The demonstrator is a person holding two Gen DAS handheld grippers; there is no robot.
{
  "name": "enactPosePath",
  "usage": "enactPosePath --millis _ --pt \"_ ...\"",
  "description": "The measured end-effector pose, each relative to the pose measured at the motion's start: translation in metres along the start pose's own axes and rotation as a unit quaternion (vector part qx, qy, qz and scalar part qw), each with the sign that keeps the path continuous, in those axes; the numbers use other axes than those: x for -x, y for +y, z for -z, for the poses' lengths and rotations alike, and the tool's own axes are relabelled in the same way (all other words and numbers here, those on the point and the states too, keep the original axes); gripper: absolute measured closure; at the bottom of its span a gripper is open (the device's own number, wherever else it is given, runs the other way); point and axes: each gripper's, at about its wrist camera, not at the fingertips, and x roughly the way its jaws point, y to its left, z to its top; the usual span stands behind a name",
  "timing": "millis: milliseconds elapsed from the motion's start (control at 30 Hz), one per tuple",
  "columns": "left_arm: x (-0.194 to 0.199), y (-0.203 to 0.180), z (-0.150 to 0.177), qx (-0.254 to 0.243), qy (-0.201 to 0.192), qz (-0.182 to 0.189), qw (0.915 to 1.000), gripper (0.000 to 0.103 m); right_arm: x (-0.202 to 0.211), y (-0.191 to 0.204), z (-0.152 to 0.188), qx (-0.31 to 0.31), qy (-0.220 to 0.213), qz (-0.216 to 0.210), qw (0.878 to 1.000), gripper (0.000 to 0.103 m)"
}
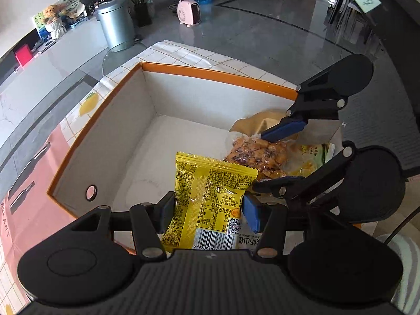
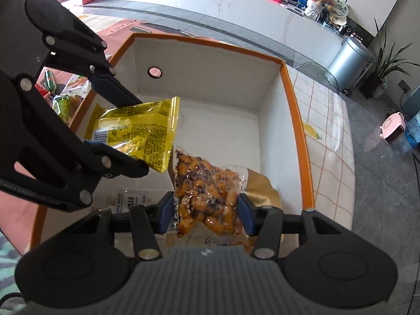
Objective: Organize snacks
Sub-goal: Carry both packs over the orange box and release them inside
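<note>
Left tool [image 1: 208,207]: pads clamped on yellow snack packet [image 1: 210,197], held above floor of orange-rimmed box [image 1: 210,74]
Right tool [image 2: 206,215]: pads clamped on clear bag of brown snacks [image 2: 207,183], held inside same box, just beside yellow packet
Brown paper pouch [image 2: 262,186] and white packet [image 2: 131,200] lying on box floor
Box on checked tabletop [image 2: 328,131]

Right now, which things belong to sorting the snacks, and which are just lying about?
Job:
- yellow packet, in left gripper
- clear bag of brown snacks, in right gripper
- orange-rimmed box
- brown pouch in the box

Lying about:
- metal bin
- pink heater
- potted plant
</note>
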Motion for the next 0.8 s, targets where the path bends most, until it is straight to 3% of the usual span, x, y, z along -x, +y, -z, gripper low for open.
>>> enactPosePath --millis 567,800 --pt "-0.031 -0.006 -0.005 -0.001 0.069 -0.018 0.9975 0.040 -0.019 0.006 0.007 0.026 0.015 -0.019 0.999 0.051" --pt "-0.028 -0.004 -0.007 0.004 0.061 -0.022 0.9979 0.034 -0.012 0.009 0.003 0.033 0.030 -0.019 0.999 0.039"
